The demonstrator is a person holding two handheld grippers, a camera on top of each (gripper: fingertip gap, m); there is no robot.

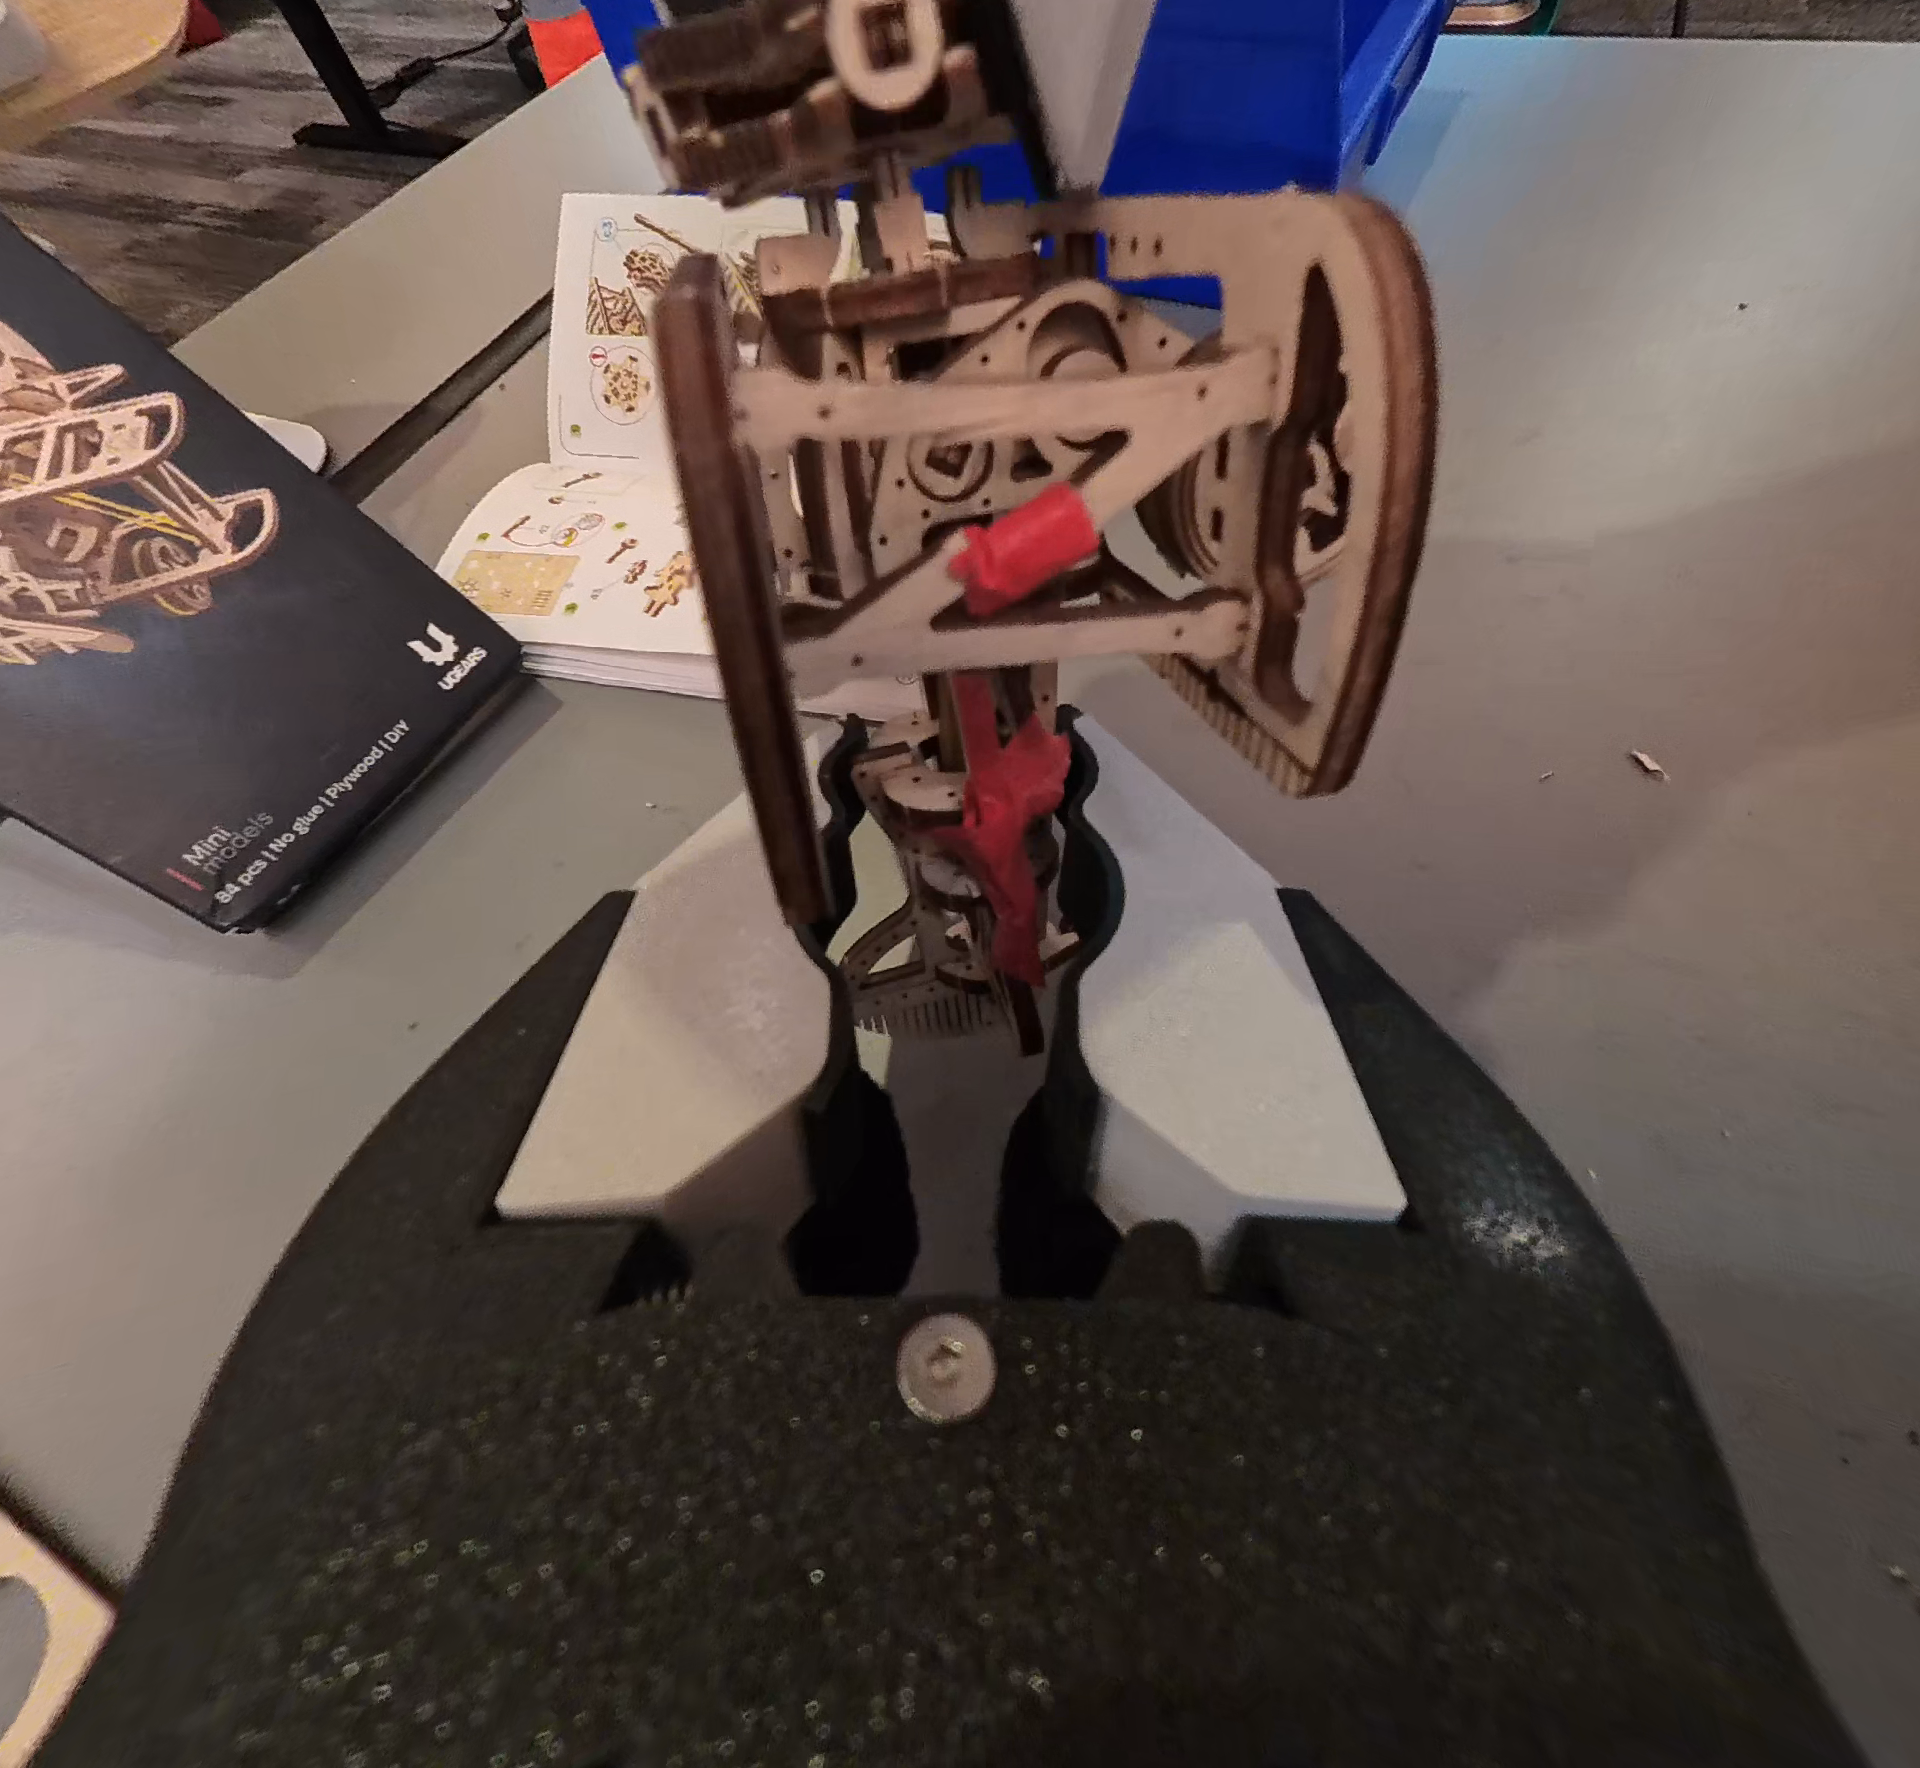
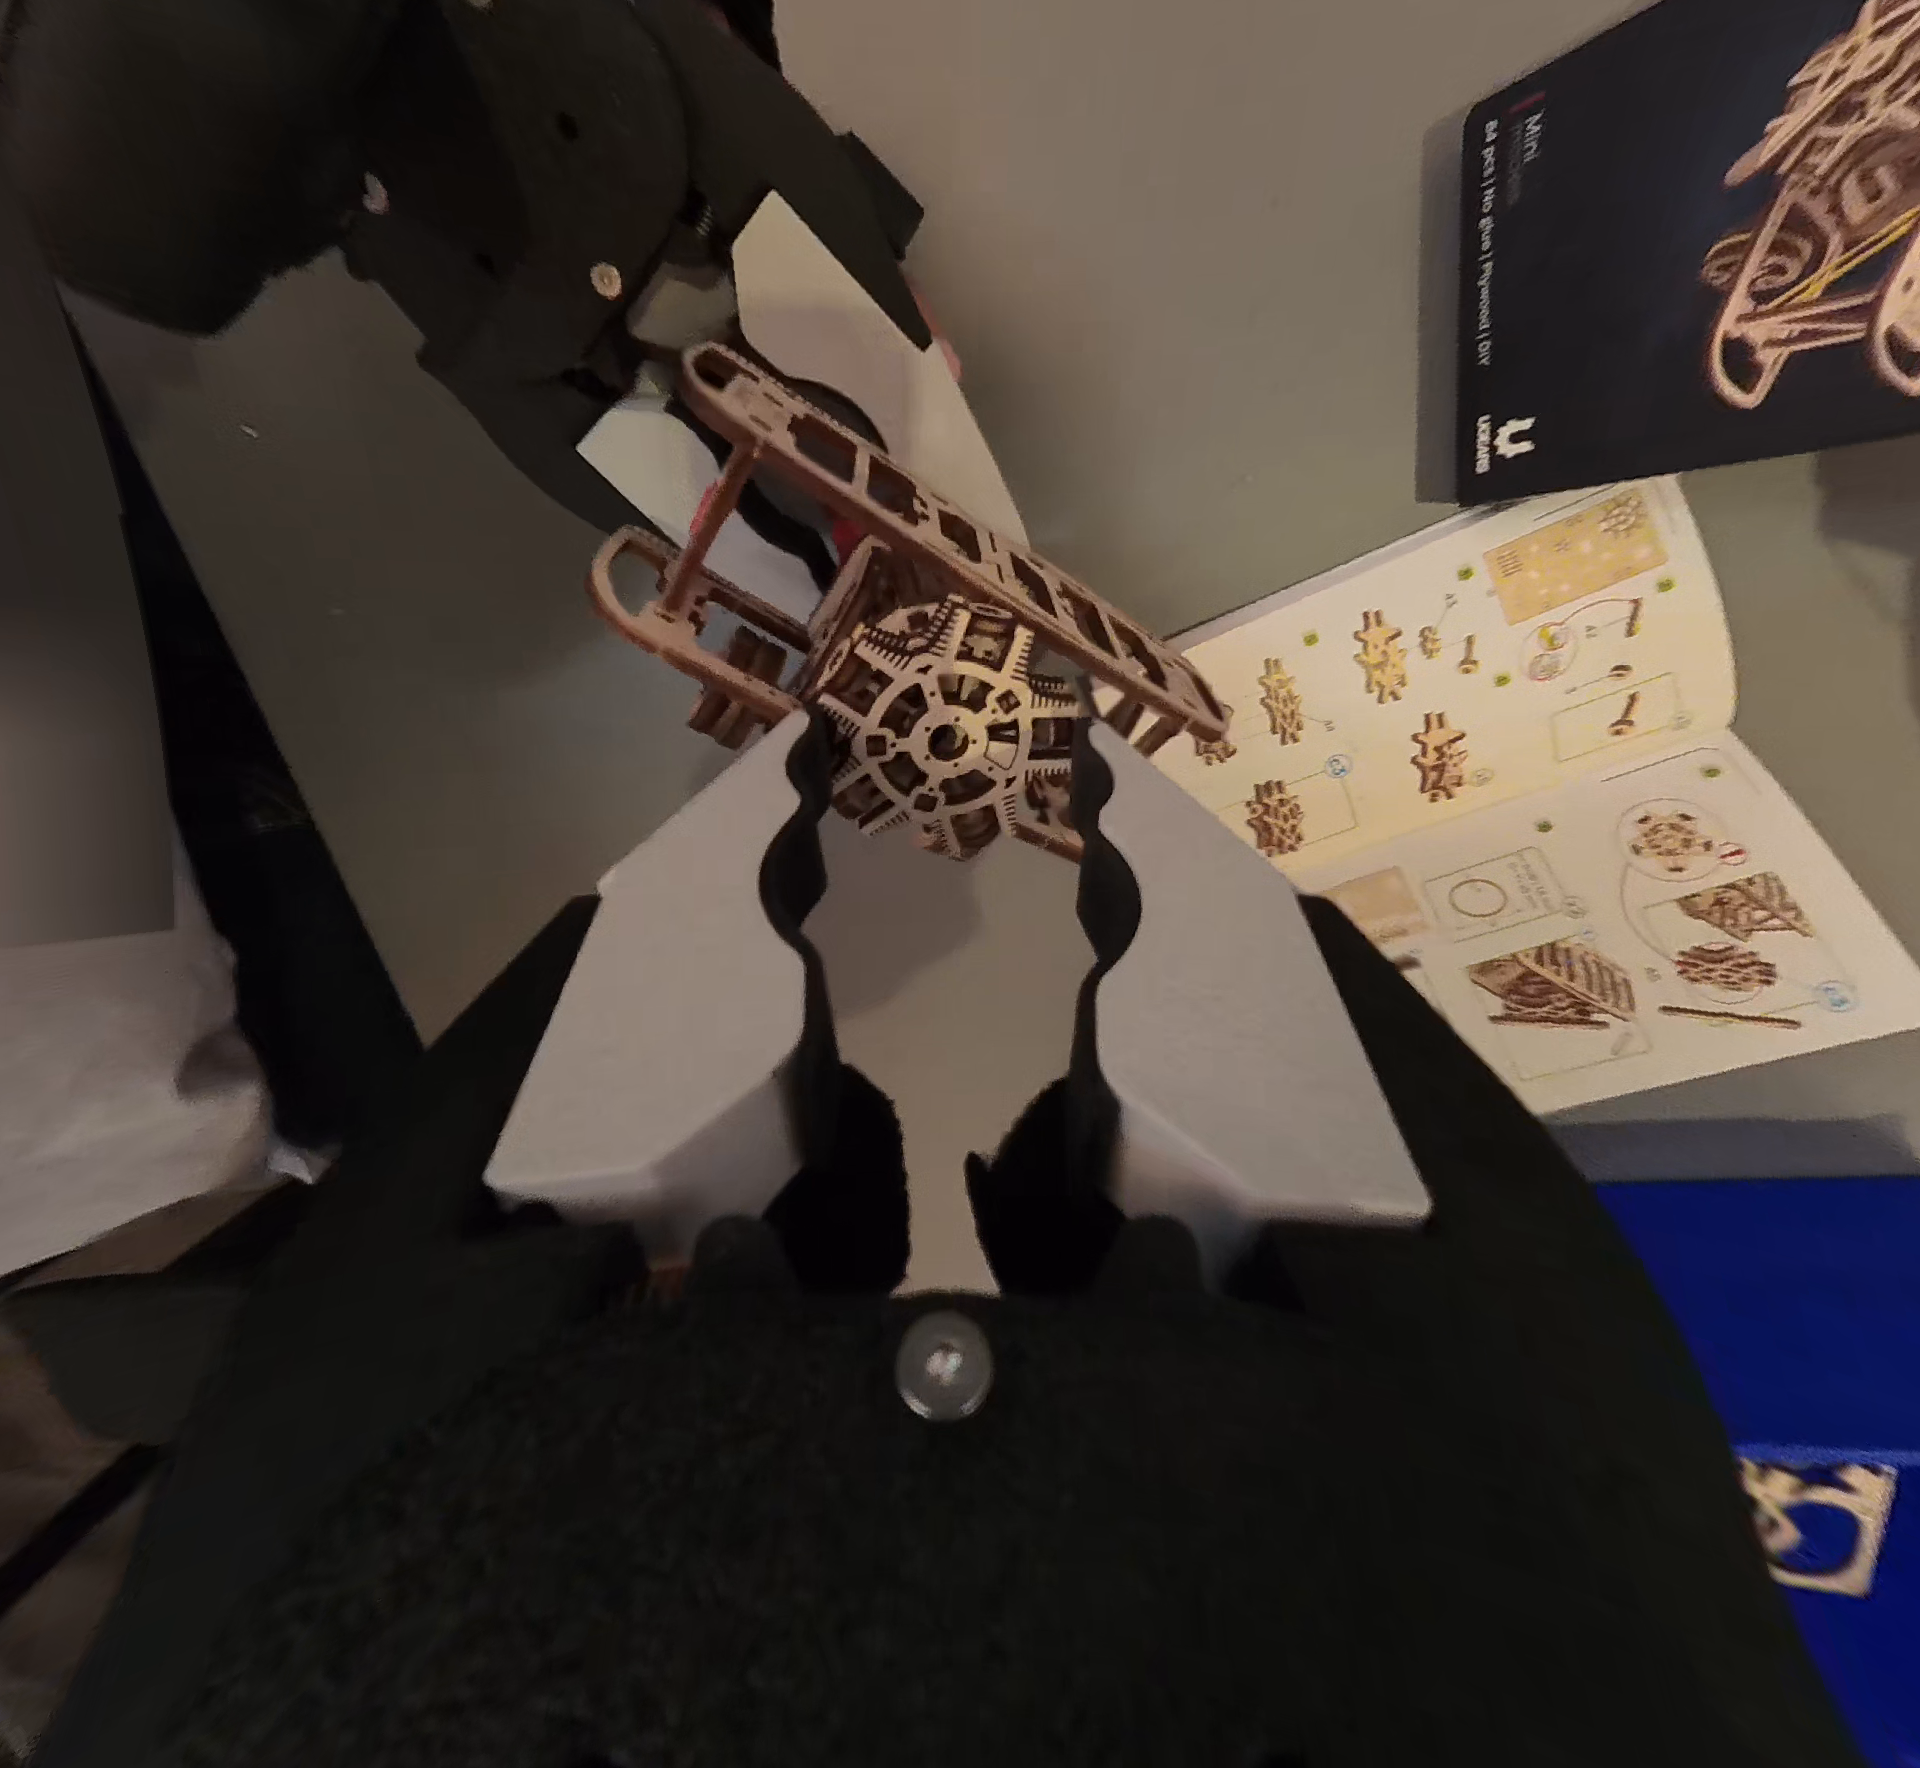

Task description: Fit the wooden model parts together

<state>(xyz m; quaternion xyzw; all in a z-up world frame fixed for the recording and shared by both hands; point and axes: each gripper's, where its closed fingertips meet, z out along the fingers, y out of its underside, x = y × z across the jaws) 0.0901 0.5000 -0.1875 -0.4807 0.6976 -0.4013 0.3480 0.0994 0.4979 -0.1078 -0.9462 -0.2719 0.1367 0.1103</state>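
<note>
Blue bin (image 1: 1299,4) behind open instruction booklet (image 1: 582,534)

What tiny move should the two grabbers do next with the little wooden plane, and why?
Probably ease the right gripper straight in, pressing the round wooden engine piece onto the plane's nose. The left gripper already clamps the light-brown wooden biplane model by its red-taped tail, and the engine sits between the right fingertips.

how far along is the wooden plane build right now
Mostly built: the wooden biplane already has both wings, struts and tail. In hand: the left gripper clamps its tail, while the right gripper closes around the round engine at the nose. Left: seating that engine; other missing parts can't be judged.
</note>
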